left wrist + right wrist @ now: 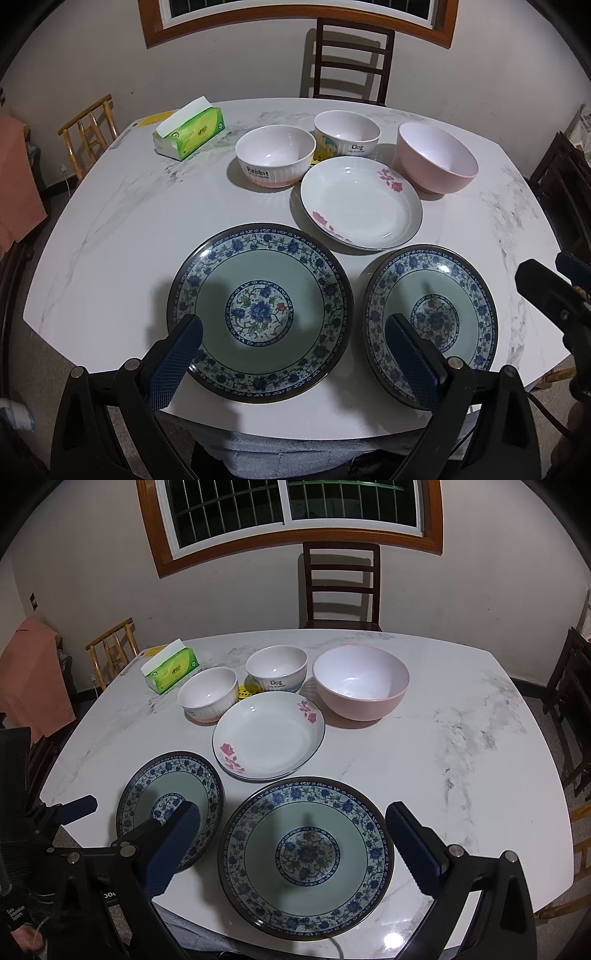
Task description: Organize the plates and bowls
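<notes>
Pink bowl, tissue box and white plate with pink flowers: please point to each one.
pink bowl [360, 681], right wrist view, on its inner bottom.
tissue box [192, 134], left wrist view, on its green top.
white plate with pink flowers [267, 738], right wrist view, on its bare centre.

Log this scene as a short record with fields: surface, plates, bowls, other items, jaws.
surface: marble table
plates: left blue plate and right blue plate side by side at the near edge; white plate behind them
bowls: Rabbit bowl, Dog bowl, pink bowl in a row behind the white plate, all upright and empty
other items: tissue box at far left
jaws: left gripper and right gripper both open, holding nothing
</notes>
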### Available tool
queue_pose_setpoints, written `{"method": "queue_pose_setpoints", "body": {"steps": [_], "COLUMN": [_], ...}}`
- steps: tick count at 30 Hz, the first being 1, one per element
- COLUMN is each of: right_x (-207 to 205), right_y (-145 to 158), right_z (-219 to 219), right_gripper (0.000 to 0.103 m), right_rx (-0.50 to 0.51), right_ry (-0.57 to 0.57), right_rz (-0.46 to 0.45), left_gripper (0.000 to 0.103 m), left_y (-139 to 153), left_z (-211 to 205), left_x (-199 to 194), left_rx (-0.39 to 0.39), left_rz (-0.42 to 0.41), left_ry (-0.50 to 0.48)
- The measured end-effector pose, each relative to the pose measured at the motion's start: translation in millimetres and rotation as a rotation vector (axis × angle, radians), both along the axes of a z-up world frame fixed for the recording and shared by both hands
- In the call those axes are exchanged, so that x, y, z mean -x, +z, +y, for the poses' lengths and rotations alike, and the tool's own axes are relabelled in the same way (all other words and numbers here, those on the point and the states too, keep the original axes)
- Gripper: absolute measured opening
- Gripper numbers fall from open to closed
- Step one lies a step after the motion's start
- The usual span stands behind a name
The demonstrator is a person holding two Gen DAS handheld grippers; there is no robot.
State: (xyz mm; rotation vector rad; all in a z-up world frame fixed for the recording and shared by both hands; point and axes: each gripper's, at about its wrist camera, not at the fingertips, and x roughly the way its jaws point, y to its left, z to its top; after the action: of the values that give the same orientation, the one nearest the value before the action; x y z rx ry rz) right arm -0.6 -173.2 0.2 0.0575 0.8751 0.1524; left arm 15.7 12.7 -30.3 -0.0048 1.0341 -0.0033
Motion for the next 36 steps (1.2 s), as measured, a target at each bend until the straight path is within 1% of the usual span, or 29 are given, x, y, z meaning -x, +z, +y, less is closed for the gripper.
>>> {"method": "queue_pose_setpoints", "body": {"steps": [8,24,32,36], "right_x": [-2.3,-6.0,-7.0,-7.6], "right_y": [-3.3,-14.4,-16.4,-17.3], "right_z": [0.6,-0.9,-3.4,-1.3], "right_gripper": [0.103,0.103,0.103,0.103], "right_rx": [0.006,0.022,0.021,0.019], "right_ry": [0.002,-0.007,-0.008,0.007], "right_rz": [0.007,0.042,0.046,0.043], "left_gripper": [0.098,0.098,0.098,0.098], "left_y": [-2.2,-17.7,-19.3,-20.7], "left_z": [-1.2,-4.6,-3.7,5.2], "left_x": [-3.2,-8.0,-8.8,-12.1], "left_rx": [0.007,0.005,0.004,0.009], "left_rz": [-0.011,0.006,0.004,0.0], "left_ry": [-0.017,-0.052,-0.046,-0.024]}}
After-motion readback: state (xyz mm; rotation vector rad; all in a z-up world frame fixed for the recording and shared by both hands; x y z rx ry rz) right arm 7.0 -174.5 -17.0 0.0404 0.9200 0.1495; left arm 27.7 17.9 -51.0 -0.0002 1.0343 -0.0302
